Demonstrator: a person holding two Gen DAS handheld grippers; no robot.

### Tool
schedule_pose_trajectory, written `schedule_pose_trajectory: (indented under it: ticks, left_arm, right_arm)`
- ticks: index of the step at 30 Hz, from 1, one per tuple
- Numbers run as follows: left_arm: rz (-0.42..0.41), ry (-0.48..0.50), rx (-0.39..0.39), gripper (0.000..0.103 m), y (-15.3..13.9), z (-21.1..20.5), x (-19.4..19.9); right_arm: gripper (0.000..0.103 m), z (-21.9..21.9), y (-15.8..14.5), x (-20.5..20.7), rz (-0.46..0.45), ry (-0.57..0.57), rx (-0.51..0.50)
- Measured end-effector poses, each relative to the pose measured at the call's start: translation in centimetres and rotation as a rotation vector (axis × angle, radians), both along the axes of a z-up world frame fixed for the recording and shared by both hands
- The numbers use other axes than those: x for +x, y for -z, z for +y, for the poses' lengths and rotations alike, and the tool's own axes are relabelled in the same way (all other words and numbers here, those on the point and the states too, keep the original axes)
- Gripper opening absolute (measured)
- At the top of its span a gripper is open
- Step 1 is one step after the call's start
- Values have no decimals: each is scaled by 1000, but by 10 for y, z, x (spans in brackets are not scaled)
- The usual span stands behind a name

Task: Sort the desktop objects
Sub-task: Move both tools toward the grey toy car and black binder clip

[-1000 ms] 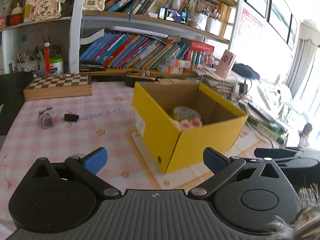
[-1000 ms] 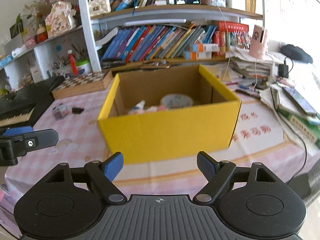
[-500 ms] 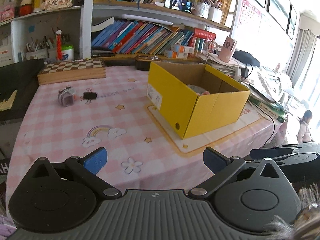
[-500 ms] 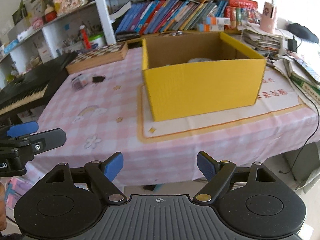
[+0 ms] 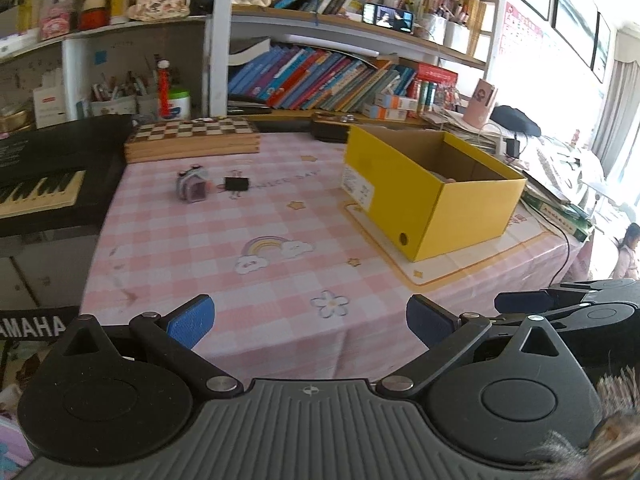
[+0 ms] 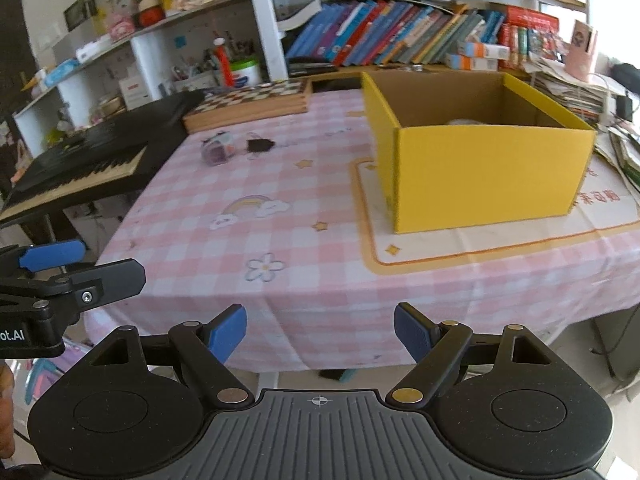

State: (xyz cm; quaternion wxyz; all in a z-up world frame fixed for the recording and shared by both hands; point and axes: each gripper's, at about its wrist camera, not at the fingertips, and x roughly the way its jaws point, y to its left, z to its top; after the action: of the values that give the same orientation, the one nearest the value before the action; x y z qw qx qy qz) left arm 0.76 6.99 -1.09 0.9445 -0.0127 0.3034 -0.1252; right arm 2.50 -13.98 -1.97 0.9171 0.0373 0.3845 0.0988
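A yellow cardboard box (image 5: 460, 216) (image 6: 484, 176) stands open on a pink checked tablecloth (image 5: 224, 248) (image 6: 224, 184), with a pale item barely showing inside. Far across the cloth lie a small purple-grey toy (image 5: 192, 187) (image 6: 217, 149) and a black binder clip (image 5: 236, 184) (image 6: 259, 145). My left gripper (image 5: 310, 320) hangs open at the table's near edge, nothing between its blue pads. My right gripper (image 6: 320, 330) is open too, held off the table's front edge, empty. Each gripper shows at the side of the other's view.
A wooden chessboard box (image 5: 192, 138) sits at the table's back edge. A black keyboard piano (image 5: 44, 176) (image 6: 80, 168) stands left of the table. Bookshelves (image 5: 340, 80) rise behind, and stacked papers and cables (image 5: 560, 168) crowd the right side.
Both grippers have drawn back from the yellow box toward the table's front edge; the box now looks smaller and farther. Jaws have kept the same width.
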Motion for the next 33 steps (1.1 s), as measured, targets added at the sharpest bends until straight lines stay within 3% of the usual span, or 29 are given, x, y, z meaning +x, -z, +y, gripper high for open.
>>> schedule_pose_trajectory:
  ticks: [18,33]
  left_arm:
    - [-31,-116,-27,103,-5,55,-10]
    - [-21,-167,-30,103,-2,57,45]
  right_arm:
    - [83,61,-11,13,-65,-147,-30]
    - [83,72,-7,75,-72,-213,-38]
